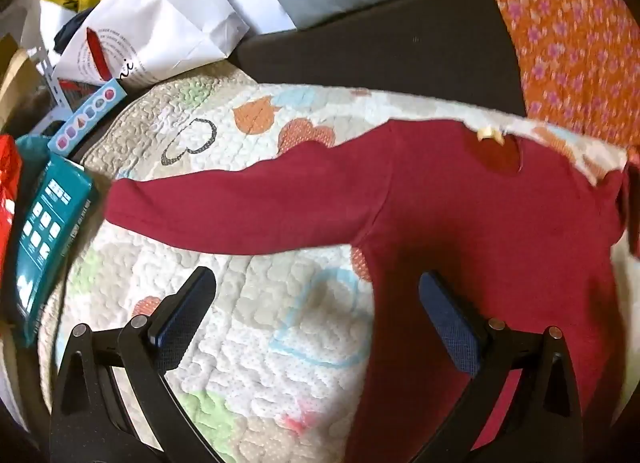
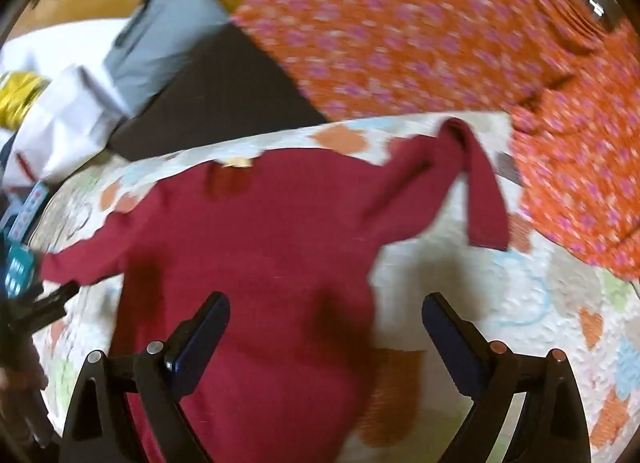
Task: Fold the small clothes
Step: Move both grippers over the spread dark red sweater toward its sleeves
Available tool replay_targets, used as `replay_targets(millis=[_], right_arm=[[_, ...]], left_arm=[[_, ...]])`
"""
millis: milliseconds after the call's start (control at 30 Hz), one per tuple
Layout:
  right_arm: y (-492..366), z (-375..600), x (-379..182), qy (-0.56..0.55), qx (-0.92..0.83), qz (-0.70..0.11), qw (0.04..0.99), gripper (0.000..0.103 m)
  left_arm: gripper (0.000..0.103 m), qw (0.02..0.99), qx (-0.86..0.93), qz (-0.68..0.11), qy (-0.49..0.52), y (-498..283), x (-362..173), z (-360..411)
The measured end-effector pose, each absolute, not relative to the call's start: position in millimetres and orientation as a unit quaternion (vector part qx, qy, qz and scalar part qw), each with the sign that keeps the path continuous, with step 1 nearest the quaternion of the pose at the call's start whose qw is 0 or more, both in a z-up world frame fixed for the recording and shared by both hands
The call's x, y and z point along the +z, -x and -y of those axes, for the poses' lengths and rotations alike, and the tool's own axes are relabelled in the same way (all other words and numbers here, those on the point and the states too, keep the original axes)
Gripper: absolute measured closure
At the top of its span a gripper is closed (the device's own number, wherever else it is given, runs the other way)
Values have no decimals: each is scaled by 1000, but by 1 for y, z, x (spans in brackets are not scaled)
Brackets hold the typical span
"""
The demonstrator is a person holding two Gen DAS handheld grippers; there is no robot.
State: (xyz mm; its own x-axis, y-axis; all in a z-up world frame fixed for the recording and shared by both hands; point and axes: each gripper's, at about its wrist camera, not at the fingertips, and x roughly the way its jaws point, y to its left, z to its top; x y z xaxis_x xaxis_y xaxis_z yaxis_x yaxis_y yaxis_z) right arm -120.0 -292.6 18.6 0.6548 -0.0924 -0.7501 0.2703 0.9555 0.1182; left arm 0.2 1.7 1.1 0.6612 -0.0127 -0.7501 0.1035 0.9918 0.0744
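Blur softens both views. We see the red top (image 1: 460, 203) spread on the quilt (image 1: 256, 327) beneath our left claw (image 1: 316, 295) and right claw (image 2: 326, 317), both wide open, empty; its hem runs out of frame.

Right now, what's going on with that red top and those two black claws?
A person is about to fold a small dark red long-sleeved top spread flat on a quilted mat. The left claw and right claw both hover open above it, holding nothing. One sleeve lies straight out; the other is bent over. No fold yet.
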Motion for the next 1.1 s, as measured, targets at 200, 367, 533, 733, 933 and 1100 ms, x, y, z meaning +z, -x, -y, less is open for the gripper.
replay_targets(millis=[200,367,533,733,933,1100], right_arm=[[100,251,18,-109,-71,-408,904,7],[102,236,39,-125,-32,-404,906,7],[107,233,55,-111,-49,-381,916,7],[98,225,42,-98,-57,-388,915,7],[85,219,22,-88,-64,-397,911,7],[74,216,8,-92,-69,-406,907,7]], left_arm=[[1,902,-42,-427,-47,-3,-5,13],[1,897,-55,-436,-48,-2,-2,4],[1,894,-64,-443,-41,-1,-1,8],[1,897,-62,-433,-58,2,-4,13],[1,901,-65,-426,-54,1,-6,16],[1,902,-64,-423,-56,-2,-9,19]])
